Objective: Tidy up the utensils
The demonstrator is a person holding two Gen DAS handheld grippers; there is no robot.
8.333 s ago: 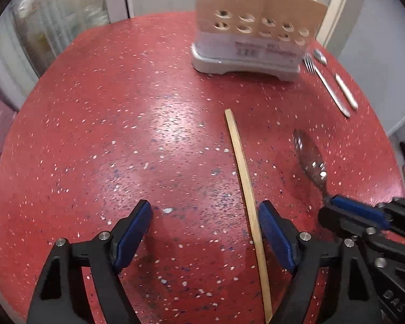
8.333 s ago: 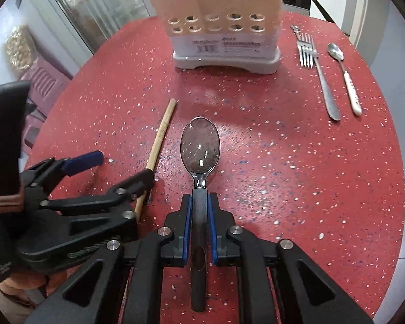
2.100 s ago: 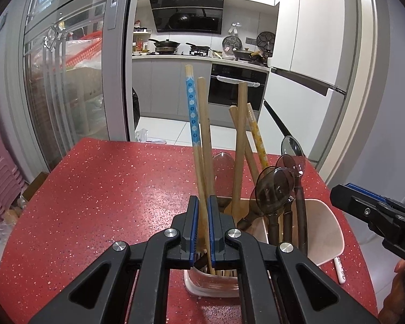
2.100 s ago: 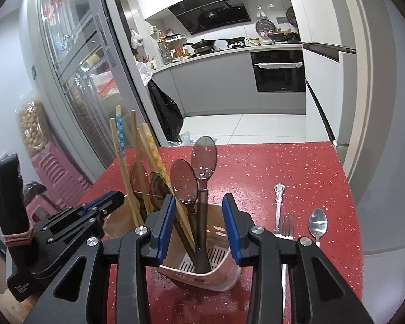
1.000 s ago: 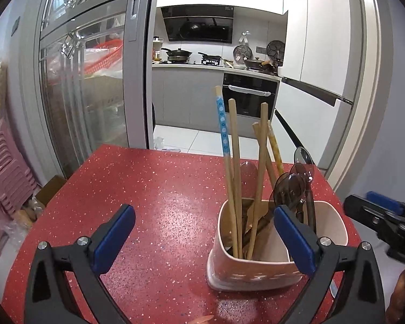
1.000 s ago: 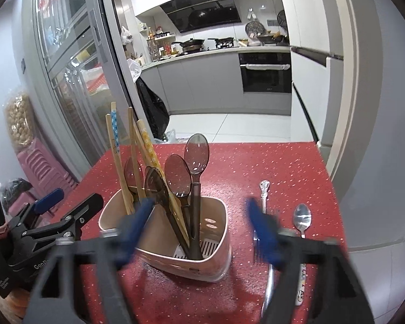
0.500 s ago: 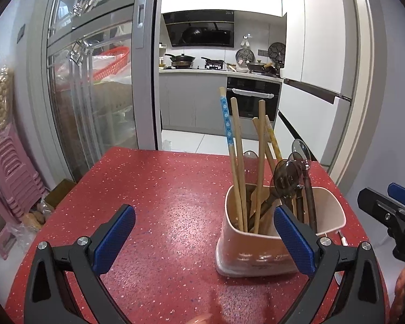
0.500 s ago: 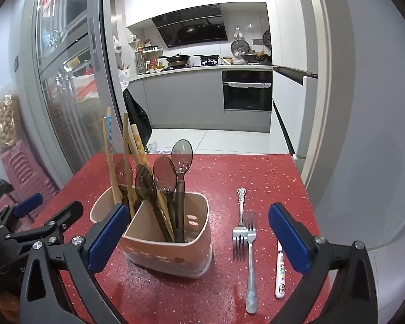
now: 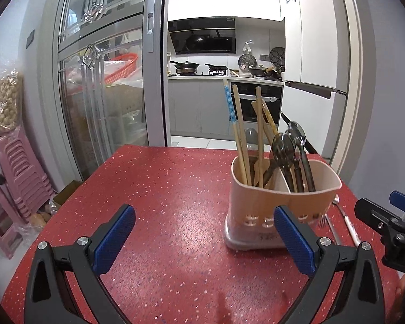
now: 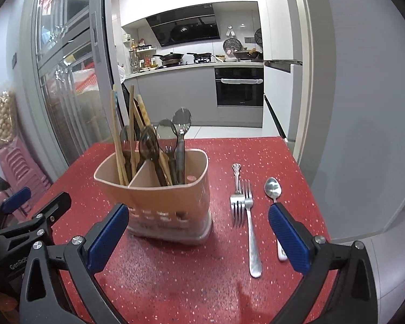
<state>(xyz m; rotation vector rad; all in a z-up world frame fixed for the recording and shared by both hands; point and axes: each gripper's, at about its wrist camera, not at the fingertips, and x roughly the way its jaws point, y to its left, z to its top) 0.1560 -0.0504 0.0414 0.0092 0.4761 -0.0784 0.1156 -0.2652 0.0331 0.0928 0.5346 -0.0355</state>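
A beige two-part utensil holder (image 9: 283,205) (image 10: 159,202) stands on the red speckled table (image 9: 162,202) (image 10: 202,283). Chopsticks (image 9: 240,140) (image 10: 121,140) stick up from its left part, dark and steel spoons (image 9: 291,148) (image 10: 175,135) from its right. Right of the holder lie two forks (image 10: 249,229) and a small white-handled spoon (image 10: 274,191). My left gripper (image 9: 202,237) stands open and empty in front of the holder. My right gripper (image 10: 199,232) is also open and empty, its right finger (image 10: 289,240) hiding part of the small spoon's handle.
The table's right edge (image 10: 310,189) drops off beside a grey wall. A glass-door cabinet (image 9: 100,94) and stacked pink stools (image 9: 16,175) stand to the left. Beyond the table a doorway leads to a kitchen (image 9: 216,81).
Both grippers have drawn back from the holder, which looks smaller and farther. The right gripper's jaws, blurred in motion a second ago, now stand wide.
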